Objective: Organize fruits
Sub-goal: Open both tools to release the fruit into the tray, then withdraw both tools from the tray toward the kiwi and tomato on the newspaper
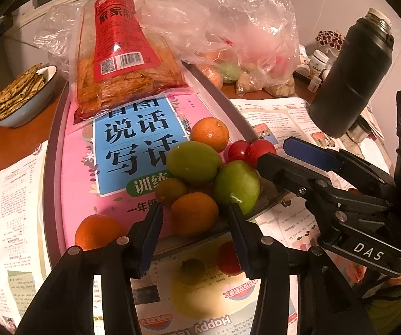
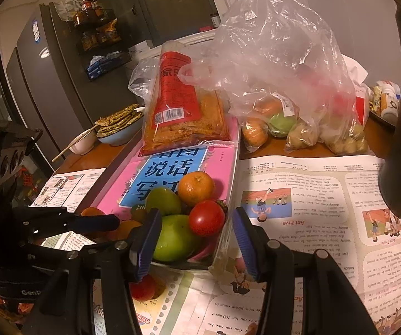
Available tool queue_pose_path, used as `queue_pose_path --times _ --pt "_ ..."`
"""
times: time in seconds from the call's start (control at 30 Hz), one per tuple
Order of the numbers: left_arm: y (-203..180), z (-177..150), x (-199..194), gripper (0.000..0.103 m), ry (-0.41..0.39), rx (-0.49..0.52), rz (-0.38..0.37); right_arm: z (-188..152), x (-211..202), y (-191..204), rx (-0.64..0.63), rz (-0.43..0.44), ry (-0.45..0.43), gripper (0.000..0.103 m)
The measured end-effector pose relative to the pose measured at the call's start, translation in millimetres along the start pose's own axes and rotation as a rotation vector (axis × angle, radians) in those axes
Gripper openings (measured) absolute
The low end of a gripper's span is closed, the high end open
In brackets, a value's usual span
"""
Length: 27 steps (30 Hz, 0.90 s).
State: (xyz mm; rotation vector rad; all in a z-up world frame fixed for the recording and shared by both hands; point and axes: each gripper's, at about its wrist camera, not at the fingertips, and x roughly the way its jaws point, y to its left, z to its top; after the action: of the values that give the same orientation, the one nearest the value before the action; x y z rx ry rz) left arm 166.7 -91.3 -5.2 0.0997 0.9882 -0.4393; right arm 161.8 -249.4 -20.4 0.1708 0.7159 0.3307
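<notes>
A pile of fruit sits at the near end of a grey tray (image 1: 53,128) lined with a pink book (image 1: 80,167): oranges (image 1: 210,134), green fruits (image 1: 193,162), red tomatoes (image 1: 261,150). My left gripper (image 1: 193,217) is open, its fingers either side of an orange (image 1: 194,213) at the pile's front. My right gripper (image 2: 193,220) is open just before the tray's near corner, facing a red tomato (image 2: 206,217) and a green fruit (image 2: 173,237). It also shows in the left wrist view (image 1: 284,153). The left gripper shows at the left of the right wrist view (image 2: 100,223).
A red snack packet (image 1: 122,53) lies on the tray's far end. A clear plastic bag (image 2: 284,83) of more fruit stands behind. A black flask (image 1: 351,75) stands right, a bowl of flatbread (image 1: 24,92) left. Newspaper (image 2: 326,209) covers the table.
</notes>
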Motion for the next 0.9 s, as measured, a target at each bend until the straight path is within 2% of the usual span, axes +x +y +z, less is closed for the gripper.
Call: queue_pose_path --times 0.17,0.3,0.43,0.57,0.73,0.9 --pt "-2 1 0 0.050 -0.001 0.007 -0.001 0 -1 1 0.005 -0.010 -0.005 0.053" --pt "-3 1 -1 0.051 -0.003 0.012 -0.002 -1 -2 -1 0.013 -0.014 -0.008 0.061" --pt "-2 2 0 0.054 -0.003 0.006 0.004 0 -3 -3 0.017 -0.017 -0.011 0.062" --pt "3 2 -3 0.057 -0.012 -0.008 0.016 0 -6 -5 0.029 -0.024 -0.026 0.072" --pt "6 2 -7 0.058 -0.017 -0.010 0.022 1 -10 -4 0.035 -0.029 -0.039 0.072" --pt "9 3 -14 0.063 -0.036 -0.018 0.033 3 -13 0 0.032 -0.039 -0.051 0.080"
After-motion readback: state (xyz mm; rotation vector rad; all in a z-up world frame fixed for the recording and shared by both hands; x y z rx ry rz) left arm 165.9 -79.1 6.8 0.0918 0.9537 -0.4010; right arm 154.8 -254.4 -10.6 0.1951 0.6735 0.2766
